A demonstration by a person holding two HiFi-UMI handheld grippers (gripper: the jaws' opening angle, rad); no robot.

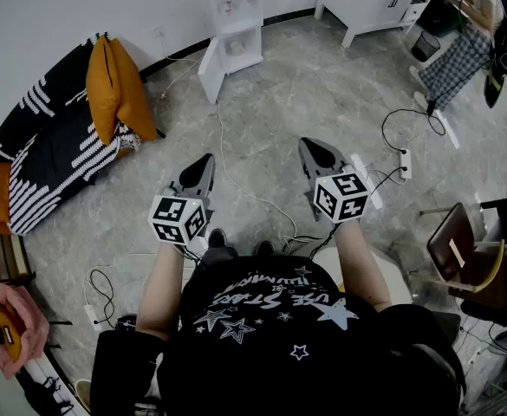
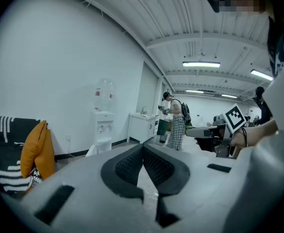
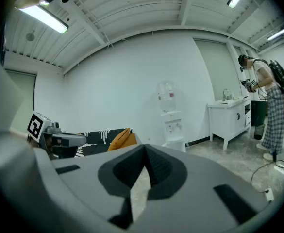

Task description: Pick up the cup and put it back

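Over the grey floor, head view: the left tool and right tool were held out side by side at about the same height, apart from each other, both pointing away from the person. Each carried its marker cube, the left cube and the right cube. A black-and-white striped sofa stood at far left with an orange cushion leaning on it. A water dispenser stood against the wall at top centre, and a white cabinet to its right. A second person stood at top right near the cabinet. Cables ran across the floor to a power strip.

Left gripper view: the left tool had its jaws together, the dark pads meeting at the tips, with nothing between them. Beyond it were the orange cushion at left, the water dispenser by the wall, the white cabinet further along and the second person next to it. The right tool's cube showed at right.

Right gripper view: the right tool was likewise closed, pads meeting at the tips and holding nothing. The left tool's cube showed at left, with the sofa and cushion behind it, the dispenser at centre, and the cabinet and the second person at right.

The cup could not be made out in any view; neither tool had it.
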